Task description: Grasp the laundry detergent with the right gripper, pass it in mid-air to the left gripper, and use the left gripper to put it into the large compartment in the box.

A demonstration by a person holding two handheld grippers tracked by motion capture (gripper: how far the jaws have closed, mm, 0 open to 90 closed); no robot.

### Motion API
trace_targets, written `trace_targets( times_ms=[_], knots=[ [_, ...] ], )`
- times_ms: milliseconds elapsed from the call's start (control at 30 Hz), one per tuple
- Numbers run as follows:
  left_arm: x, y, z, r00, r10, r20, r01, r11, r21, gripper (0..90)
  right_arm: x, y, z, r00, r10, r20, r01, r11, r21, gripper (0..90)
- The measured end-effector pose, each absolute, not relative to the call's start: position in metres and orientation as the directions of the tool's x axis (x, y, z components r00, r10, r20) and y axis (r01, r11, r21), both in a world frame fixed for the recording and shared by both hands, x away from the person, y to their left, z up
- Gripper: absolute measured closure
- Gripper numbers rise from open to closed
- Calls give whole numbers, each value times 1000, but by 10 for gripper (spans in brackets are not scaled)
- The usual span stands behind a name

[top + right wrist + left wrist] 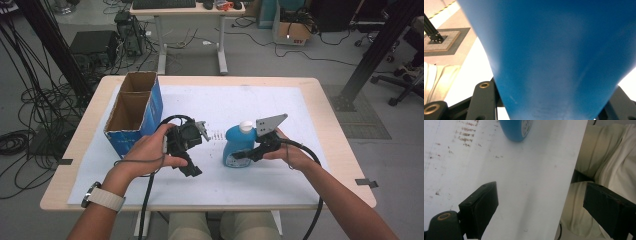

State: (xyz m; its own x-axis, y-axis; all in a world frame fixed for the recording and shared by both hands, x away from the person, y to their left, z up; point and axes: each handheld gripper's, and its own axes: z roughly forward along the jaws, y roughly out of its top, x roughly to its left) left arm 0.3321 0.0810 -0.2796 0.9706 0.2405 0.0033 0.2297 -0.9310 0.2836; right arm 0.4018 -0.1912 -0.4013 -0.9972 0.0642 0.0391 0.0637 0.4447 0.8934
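From above, I've got the blue bottle (239, 146) upright on the white mat (260, 105), right of the cardboard box (134, 112); my right gripper (250, 152) clamps its side, my left gripper (192, 165) hovers between box and bottle. Left gripper view: jaws wide apart, nothing between them, bottle (516, 129) ahead. Right gripper view: blue bottle (559, 60) wedged between the jaws.

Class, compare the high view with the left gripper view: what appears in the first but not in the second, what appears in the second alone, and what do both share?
High view alone: the cardboard box at the table's left, the bottle's white cap, the right gripper against the bottle, and both hands. Left gripper view alone: the left gripper seen close, its fingers wide apart with nothing between, and brown specks on the sheet. Both share: the blue bottle and the white table covering.
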Motion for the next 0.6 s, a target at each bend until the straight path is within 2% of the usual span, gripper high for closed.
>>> trace_targets(
  times_ms=[600],
  knots=[
    [332, 81, -279, 972, 237, 3, 226, -932, 283, 129, 402, -191, -402, -997, 63, 46, 69, 445, 893, 435]
  ],
)
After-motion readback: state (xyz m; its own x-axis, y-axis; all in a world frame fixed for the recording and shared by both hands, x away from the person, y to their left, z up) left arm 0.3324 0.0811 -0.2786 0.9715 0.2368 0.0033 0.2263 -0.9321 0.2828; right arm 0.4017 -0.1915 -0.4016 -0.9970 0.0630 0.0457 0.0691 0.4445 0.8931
